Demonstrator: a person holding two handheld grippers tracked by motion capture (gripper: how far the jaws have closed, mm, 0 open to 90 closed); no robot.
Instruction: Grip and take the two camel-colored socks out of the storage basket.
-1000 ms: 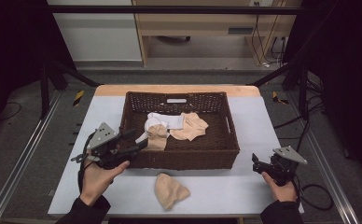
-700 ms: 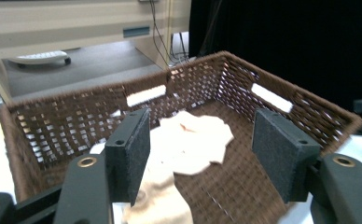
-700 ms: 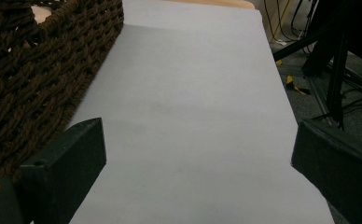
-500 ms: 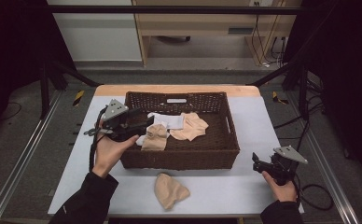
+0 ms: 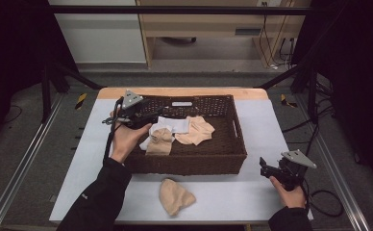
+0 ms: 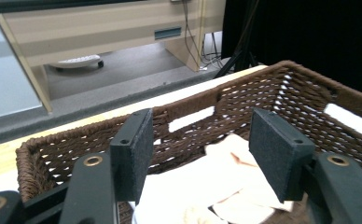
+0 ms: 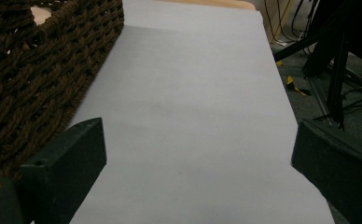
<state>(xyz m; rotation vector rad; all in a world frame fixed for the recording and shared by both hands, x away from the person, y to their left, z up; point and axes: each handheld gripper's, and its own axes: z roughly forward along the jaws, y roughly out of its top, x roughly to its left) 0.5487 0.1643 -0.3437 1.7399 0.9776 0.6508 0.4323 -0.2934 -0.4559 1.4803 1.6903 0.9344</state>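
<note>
A dark brown wicker basket (image 5: 189, 163) stands mid-table with a white cloth (image 5: 175, 125) and two beige cloths (image 5: 196, 131) (image 5: 159, 140) inside. Another beige cloth (image 5: 175, 196) lies on the table in front of it. My left gripper (image 5: 158, 114) hovers over the basket's far left corner, open; its jaws have just been closing slightly with nothing between them. In the left gripper view the left gripper (image 6: 202, 144) looks over the white cloth (image 6: 193, 182) toward the basket wall (image 6: 281, 88). My right gripper (image 5: 266, 168) rests open at the front right, beside the basket (image 7: 30, 70).
The pale grey table top (image 5: 271, 125) has bare room right of the basket and along the front. A wooden strip (image 5: 184, 91) edges the far side. Metal rails (image 5: 26, 163) run along the table's sides, and a cable (image 5: 319, 197) trails from the right gripper.
My left gripper has moved from the basket's near left side up and away to above its far left corner. The right gripper has not moved.
</note>
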